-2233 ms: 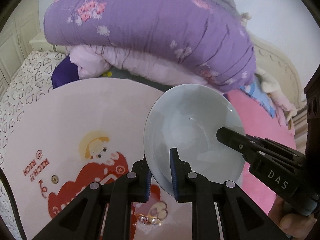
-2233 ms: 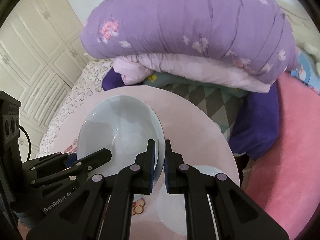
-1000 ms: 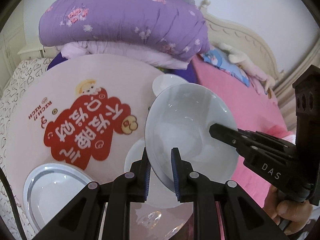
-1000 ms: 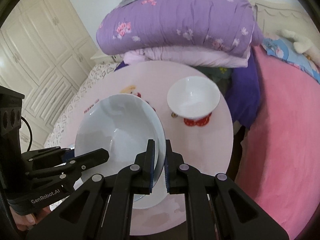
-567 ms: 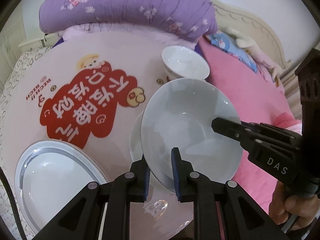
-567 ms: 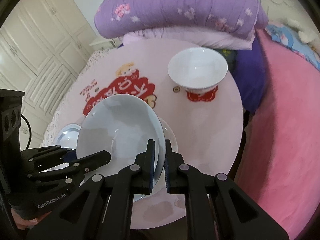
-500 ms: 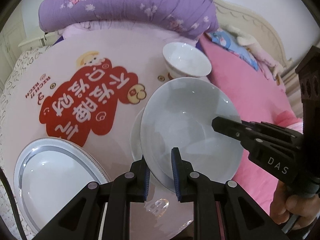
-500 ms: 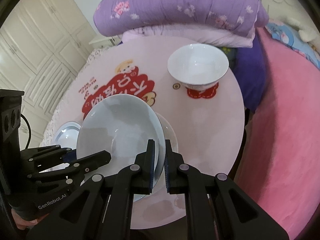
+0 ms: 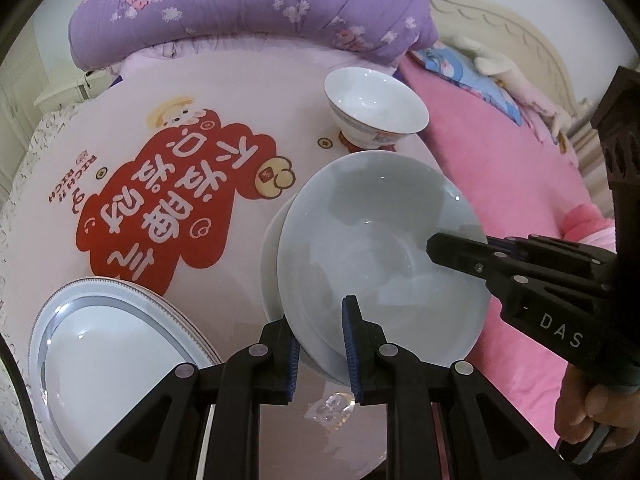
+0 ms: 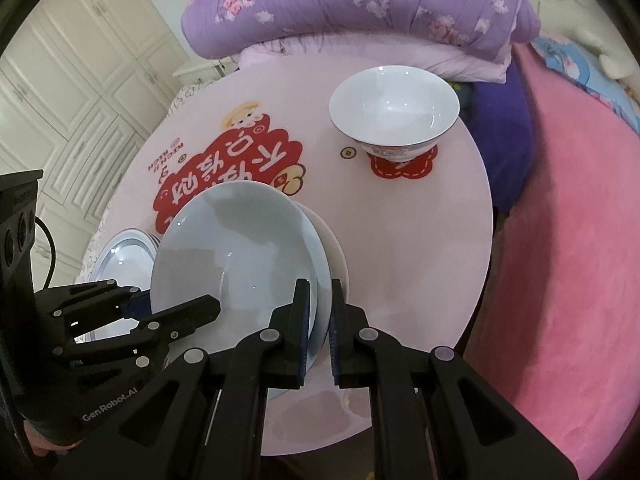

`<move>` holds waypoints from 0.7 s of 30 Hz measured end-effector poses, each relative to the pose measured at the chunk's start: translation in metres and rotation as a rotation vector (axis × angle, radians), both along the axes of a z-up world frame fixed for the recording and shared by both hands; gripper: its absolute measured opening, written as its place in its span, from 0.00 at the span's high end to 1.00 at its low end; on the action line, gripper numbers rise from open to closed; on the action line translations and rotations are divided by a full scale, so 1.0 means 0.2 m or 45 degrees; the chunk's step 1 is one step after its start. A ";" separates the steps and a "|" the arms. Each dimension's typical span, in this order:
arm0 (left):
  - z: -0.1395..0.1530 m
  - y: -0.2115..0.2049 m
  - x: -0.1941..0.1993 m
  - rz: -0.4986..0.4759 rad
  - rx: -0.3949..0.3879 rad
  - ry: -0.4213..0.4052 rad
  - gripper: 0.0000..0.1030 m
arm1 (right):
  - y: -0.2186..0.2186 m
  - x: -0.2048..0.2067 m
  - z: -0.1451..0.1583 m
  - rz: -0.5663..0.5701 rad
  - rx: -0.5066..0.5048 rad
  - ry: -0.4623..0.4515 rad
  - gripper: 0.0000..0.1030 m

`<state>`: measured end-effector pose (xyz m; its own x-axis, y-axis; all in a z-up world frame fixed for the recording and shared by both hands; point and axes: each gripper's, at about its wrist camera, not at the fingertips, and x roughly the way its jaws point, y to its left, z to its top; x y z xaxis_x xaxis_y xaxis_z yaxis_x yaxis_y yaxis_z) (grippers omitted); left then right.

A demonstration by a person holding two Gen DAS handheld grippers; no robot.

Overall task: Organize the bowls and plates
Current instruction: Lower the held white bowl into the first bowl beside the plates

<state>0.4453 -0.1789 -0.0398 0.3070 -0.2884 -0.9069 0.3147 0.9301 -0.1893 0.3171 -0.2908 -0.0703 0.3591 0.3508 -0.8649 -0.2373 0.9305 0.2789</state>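
1. A pale grey-blue, shallow ceramic dish (image 9: 376,248) is seen gripped at opposite rims by two sets of black tongs; the left tongs (image 9: 320,332) are clamped on its near edge, the right tongs (image 10: 319,312) are closed on its other edge
2. Against the views of two seconds ago, when the dish was carried high before the purple floral quilt (image 9: 248,4), the dish has been brought down over the round pink counter (image 10: 420,248); it is now held tilted, just above a white round plate (image 9: 270,256) whose edge shows beneath it
3. Whether the dish already touches that plate cannot be told
4. From this it is judged that the stacking step is nearly finished, with release of both tongs still to come
5. A white ceramic bowl with a patterned foot (image 10: 394,110) is left standing apart on a red flower-shaped coaster (image 10: 404,166), and a silver-rimmed white plate (image 9: 116,340) lies at the counter's near left edge; both are judged yet to be sorted
6. Writing: "DAS" is read on the right tongs' body in the left view, "GenRobot.AI" on the left tongs' body in the right view, and "RICH!! RICH" beside large white Chinese characters on the counter's red cartoon print (image 9: 172,196)
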 end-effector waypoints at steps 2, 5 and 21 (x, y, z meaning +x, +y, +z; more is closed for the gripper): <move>0.00 0.00 0.00 -0.004 0.008 -0.012 0.83 | 0.00 0.00 0.00 0.004 0.003 0.002 0.89; 0.00 0.00 -0.01 -0.005 0.016 -0.021 0.83 | 0.01 0.01 0.00 0.010 0.003 0.010 0.89; -0.01 -0.02 0.09 -0.075 -0.079 0.130 0.44 | 0.03 0.03 0.02 0.016 0.054 0.049 0.75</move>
<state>0.4624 -0.1832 -0.0413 0.1953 -0.3600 -0.9123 0.3443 0.8962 -0.2799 0.3228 -0.2851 -0.0670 0.3210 0.3916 -0.8623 -0.2373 0.9147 0.3271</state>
